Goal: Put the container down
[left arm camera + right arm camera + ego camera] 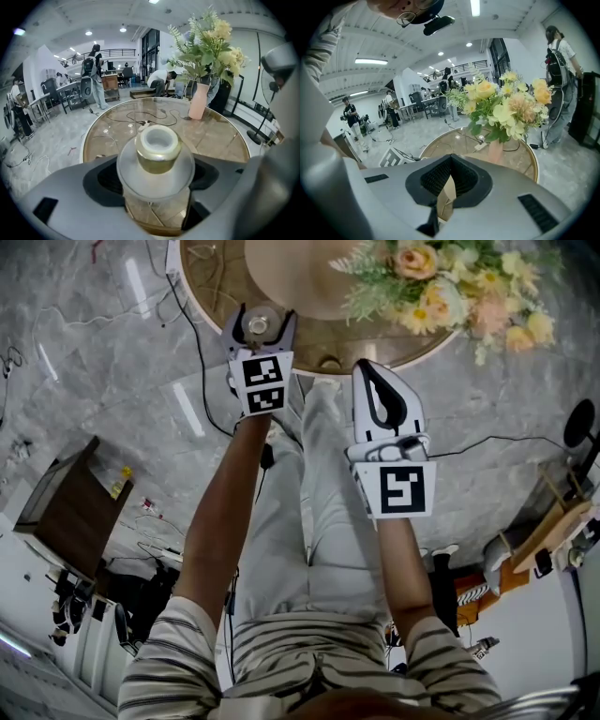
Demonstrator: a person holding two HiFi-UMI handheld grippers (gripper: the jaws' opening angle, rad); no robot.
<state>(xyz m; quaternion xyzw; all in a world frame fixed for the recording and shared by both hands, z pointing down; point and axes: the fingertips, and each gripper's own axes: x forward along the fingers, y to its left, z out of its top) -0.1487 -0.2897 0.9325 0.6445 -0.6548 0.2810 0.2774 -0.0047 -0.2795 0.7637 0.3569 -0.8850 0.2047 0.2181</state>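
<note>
The container [157, 150] is a clear jar with a wide round lid and a pale knob. It stands upright between the jaws of my left gripper [157, 187]. The jaws sit on either side of its body with a slight gap, so the gripper is open. In the head view the container [258, 326] and left gripper [263, 315] are over the near edge of the round table [206, 296]. I cannot tell whether the jar's base rests on it. My right gripper [364, 367] hangs short of the table, shut and empty, its tips meeting [450, 157].
A pink vase [198, 101] of yellow flowers [450, 287] stands on the table's far right. Cables [150, 117] lie across the tabletop. A dark wooden cabinet [70, 507] stands on the floor at the left. Several people move about the hall behind.
</note>
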